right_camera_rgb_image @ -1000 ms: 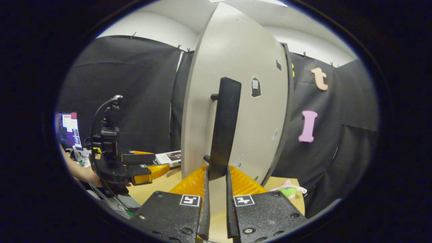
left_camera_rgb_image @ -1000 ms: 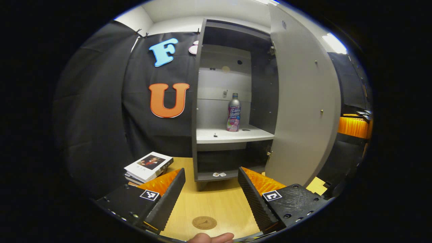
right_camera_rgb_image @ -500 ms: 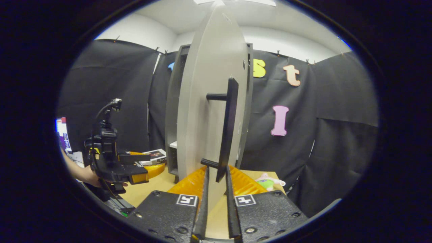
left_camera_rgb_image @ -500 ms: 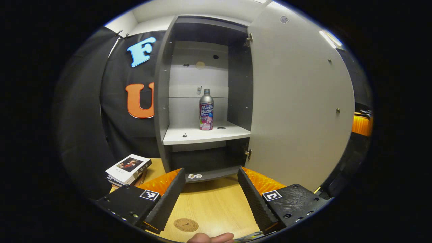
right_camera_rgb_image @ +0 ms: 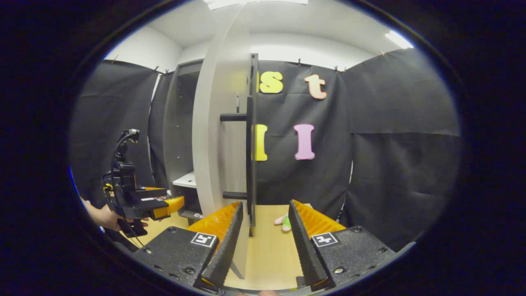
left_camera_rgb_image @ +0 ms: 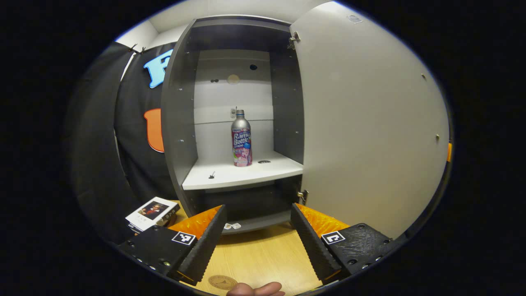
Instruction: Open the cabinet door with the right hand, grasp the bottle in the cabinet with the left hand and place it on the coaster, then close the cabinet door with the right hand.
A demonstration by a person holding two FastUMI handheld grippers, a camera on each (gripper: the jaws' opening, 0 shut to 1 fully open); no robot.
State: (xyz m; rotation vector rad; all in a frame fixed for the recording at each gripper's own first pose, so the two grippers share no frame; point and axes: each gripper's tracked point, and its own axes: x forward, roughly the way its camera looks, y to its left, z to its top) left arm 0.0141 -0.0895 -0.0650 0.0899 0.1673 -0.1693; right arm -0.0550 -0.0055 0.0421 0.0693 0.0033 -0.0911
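A silver bottle [left_camera_rgb_image: 241, 137] with a pink label stands upright on the white shelf [left_camera_rgb_image: 242, 174] of the open grey cabinet [left_camera_rgb_image: 177, 123]. My left gripper [left_camera_rgb_image: 257, 240] is open, low over the wooden table and well short of the bottle. The round brown coaster [left_camera_rgb_image: 222, 282] lies on the table just below its fingers. In the right gripper view the cabinet door [right_camera_rgb_image: 218, 135] stands edge-on, wide open. Its black bar handle [right_camera_rgb_image: 249, 144] hangs between the jaws of my open right gripper [right_camera_rgb_image: 265, 234], near the left finger. The left gripper [right_camera_rgb_image: 139, 201] appears there too, held by a hand.
A stack of books [left_camera_rgb_image: 152, 209] lies on the table left of the cabinet. The open door [left_camera_rgb_image: 370, 123] walls off the right side in the left gripper view. A small plush toy [right_camera_rgb_image: 284, 222] lies on the table beyond the door, near the black cloth wall.
My right gripper has opened and let go of the door handle, and the door has swung further open. My left gripper has moved closer to the cabinet, facing the bottle more squarely.
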